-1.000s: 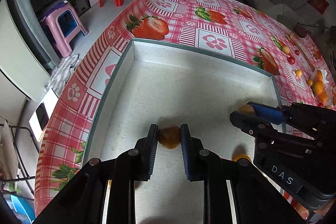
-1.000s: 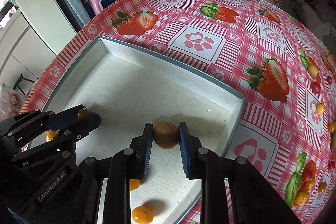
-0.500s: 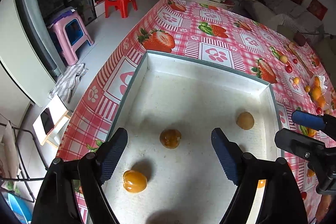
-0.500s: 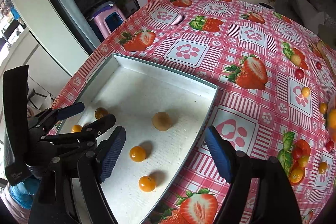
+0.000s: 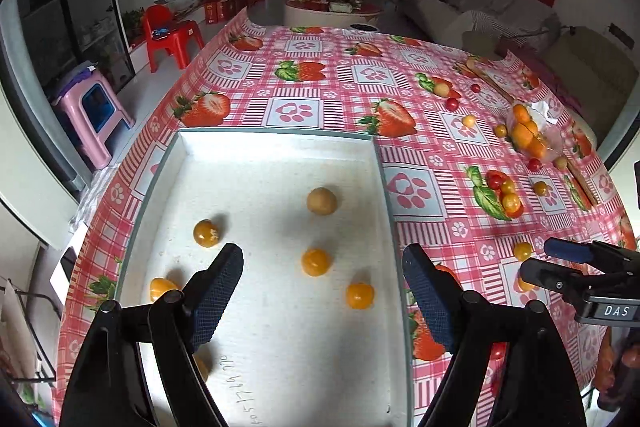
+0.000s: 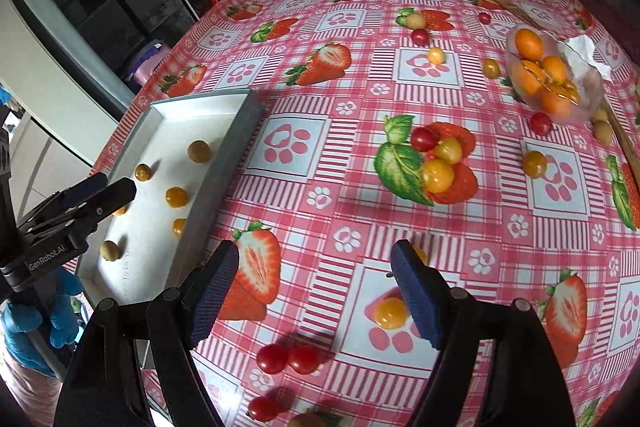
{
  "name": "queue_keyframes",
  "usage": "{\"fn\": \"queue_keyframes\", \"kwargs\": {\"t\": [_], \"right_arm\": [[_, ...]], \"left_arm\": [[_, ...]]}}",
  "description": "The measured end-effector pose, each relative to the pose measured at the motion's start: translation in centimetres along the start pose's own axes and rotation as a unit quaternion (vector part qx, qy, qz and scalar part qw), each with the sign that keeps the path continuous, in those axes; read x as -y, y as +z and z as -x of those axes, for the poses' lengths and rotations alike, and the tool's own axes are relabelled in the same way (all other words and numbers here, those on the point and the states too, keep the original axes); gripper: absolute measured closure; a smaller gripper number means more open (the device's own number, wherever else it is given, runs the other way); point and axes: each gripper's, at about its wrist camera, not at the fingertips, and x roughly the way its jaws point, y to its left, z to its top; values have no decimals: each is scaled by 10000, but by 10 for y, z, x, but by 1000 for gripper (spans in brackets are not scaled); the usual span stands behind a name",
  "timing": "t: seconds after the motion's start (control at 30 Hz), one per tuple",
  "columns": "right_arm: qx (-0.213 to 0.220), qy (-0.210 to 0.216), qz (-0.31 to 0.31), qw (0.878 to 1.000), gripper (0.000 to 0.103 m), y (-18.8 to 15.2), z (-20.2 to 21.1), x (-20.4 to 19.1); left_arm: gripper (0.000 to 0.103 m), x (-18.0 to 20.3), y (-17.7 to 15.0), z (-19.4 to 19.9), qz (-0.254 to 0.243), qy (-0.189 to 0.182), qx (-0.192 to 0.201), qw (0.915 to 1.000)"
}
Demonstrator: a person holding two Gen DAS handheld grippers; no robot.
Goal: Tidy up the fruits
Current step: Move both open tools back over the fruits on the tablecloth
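A white tray [image 5: 280, 147] with a grey rim holds several small yellow-orange fruits, among them a tan one [image 5: 321, 201] and a darker one [image 5: 205, 233]. My left gripper [image 5: 322, 287] is open and empty, raised above the tray's near half. My right gripper [image 6: 316, 287] is open and empty above the tablecloth right of the tray [image 6: 236, 131]. A yellow fruit [image 6: 390, 311] lies by its right finger. Red cherry tomatoes [image 6: 288, 357] lie below it. The right gripper shows in the left wrist view [image 5: 560, 263], the left gripper in the right wrist view [image 6: 100, 191].
Loose fruits lie over the strawberry tablecloth: a cluster [image 6: 438, 159] of red and yellow ones and a clear bag of oranges [image 6: 544, 75] at the far right. A wooden strip [image 6: 624, 143] lies by the bag. The table's left edge drops to the floor, with a pink stool [image 5: 92, 111].
Both grippers opened and released their fruits into the tray, then lifted back. The right gripper swung right, out over the tablecloth.
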Motion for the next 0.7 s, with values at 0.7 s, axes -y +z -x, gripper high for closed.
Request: {"fn": "queue_keyframes", "kwargs": {"t": [0.7], "right_arm": [[137,-391,-515,9978,22,-78,31,77]], "left_arm": [[21,117,-76,-7,-1386,-313,-500,9886]]}}
